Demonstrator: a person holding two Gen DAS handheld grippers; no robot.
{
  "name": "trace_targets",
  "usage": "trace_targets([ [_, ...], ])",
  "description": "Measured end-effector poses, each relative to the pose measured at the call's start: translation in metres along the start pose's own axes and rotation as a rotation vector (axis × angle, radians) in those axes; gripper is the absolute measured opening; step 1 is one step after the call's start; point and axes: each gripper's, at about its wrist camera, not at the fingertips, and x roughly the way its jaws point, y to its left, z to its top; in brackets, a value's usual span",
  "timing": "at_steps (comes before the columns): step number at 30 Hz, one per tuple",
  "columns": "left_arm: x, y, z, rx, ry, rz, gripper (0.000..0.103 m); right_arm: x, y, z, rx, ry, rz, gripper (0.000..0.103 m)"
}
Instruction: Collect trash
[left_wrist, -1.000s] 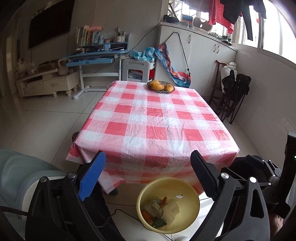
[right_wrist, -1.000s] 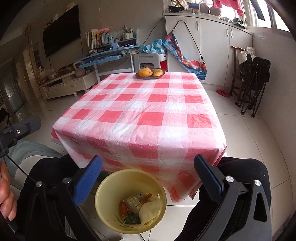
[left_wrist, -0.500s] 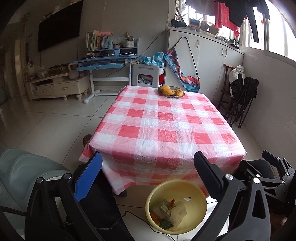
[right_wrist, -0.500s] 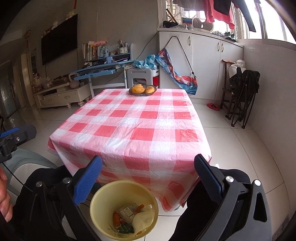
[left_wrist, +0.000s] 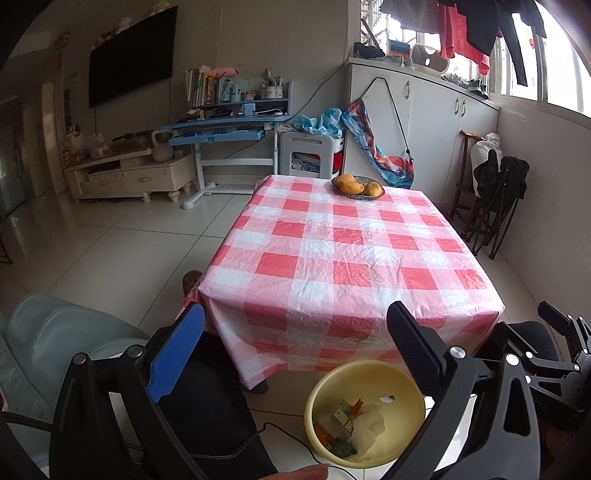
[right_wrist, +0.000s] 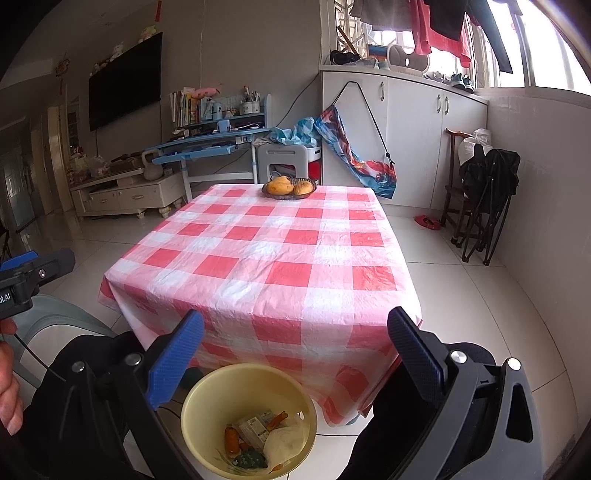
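Observation:
A yellow bin (left_wrist: 365, 410) stands on the floor at the near edge of the table; it also shows in the right wrist view (right_wrist: 249, 417). It holds trash (left_wrist: 347, 424): a small carton, a white wrapper, orange scraps (right_wrist: 255, 439). My left gripper (left_wrist: 295, 347) is open and empty, held above the floor and bin. My right gripper (right_wrist: 295, 350) is open and empty, above the bin and the table's near edge. The red and white checked tablecloth (left_wrist: 347, 254) bears no trash that I can see.
A dish of mangoes (left_wrist: 357, 185) sits at the table's far end (right_wrist: 289, 187). A pale green chair (left_wrist: 55, 343) is at the left. Folded black chairs (left_wrist: 496, 206) lean on the right wall. A blue desk (right_wrist: 210, 146) and white cabinets (right_wrist: 417, 136) stand behind.
Both grippers have drawn back and risen, so the table and bin look farther away and lower in view. Both stay open and empty.

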Motion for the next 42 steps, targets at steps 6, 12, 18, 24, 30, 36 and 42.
trace_targets([
  [6,-0.0024,0.0029,0.0019,-0.010,-0.013,0.020,0.096,0.0016,0.0030,-0.0034,-0.006,0.008,0.003,0.095],
  [12,-0.0029,0.0039,0.0035,-0.010,-0.023,0.036,0.096,0.0017,0.0031,-0.0038,-0.006,0.008,0.003,0.095],
  [18,-0.0036,0.0047,0.0042,-0.012,-0.026,0.041,0.096,0.0022,0.0034,-0.0035,-0.009,0.011,0.004,0.095],
  [24,-0.0039,0.0050,0.0047,-0.010,-0.029,0.045,0.096,0.0022,0.0032,-0.0034,-0.009,0.010,0.005,0.095],
  [30,-0.0051,0.0065,0.0062,-0.012,-0.035,0.055,0.096,0.0025,0.0031,-0.0029,-0.008,0.007,0.005,0.095],
  [36,-0.0052,0.0072,0.0071,-0.014,-0.037,0.059,0.096,0.0022,0.0032,-0.0027,-0.009,0.007,0.005,0.095],
  [42,-0.0049,0.0077,0.0074,-0.011,-0.036,0.057,0.096,0.0024,0.0038,-0.0028,-0.007,0.008,0.004,0.095],
])
